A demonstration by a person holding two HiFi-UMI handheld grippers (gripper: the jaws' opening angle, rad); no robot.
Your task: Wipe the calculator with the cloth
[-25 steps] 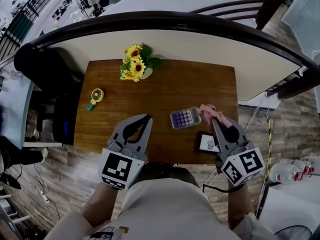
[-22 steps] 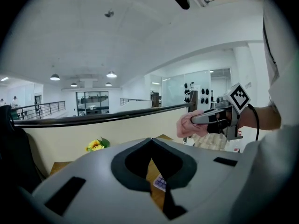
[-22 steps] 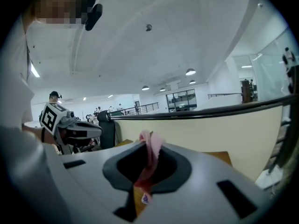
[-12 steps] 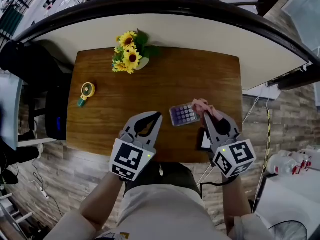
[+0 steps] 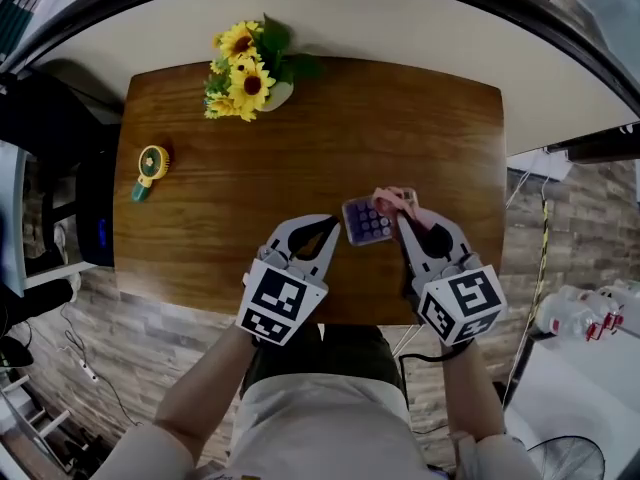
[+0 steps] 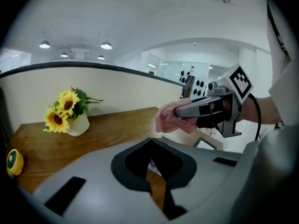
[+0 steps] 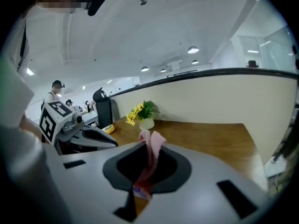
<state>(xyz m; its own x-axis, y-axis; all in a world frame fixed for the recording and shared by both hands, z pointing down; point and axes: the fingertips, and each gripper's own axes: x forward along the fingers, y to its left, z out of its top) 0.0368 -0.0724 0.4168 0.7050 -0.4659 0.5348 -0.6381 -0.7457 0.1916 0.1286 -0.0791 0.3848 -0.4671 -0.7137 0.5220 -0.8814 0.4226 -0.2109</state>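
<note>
The purple calculator lies on the wooden table, near its front edge. My right gripper is shut on a pink cloth, which rests at the calculator's right end. In the right gripper view the cloth hangs up out of the shut jaws. My left gripper is shut, its tips just left of the calculator; I cannot tell if they touch it. In the left gripper view a sliver of the calculator shows past the closed jaws, with the cloth beyond.
A pot of sunflowers stands at the table's back left. A small yellow fan lies at the left edge. A curved cream wall runs behind the table. A white card stands under the right gripper.
Both grippers have moved in on the calculator. The left one now has its tips beside its left end. The cloth has come onto the calculator's right end, and the right gripper hides the card.
</note>
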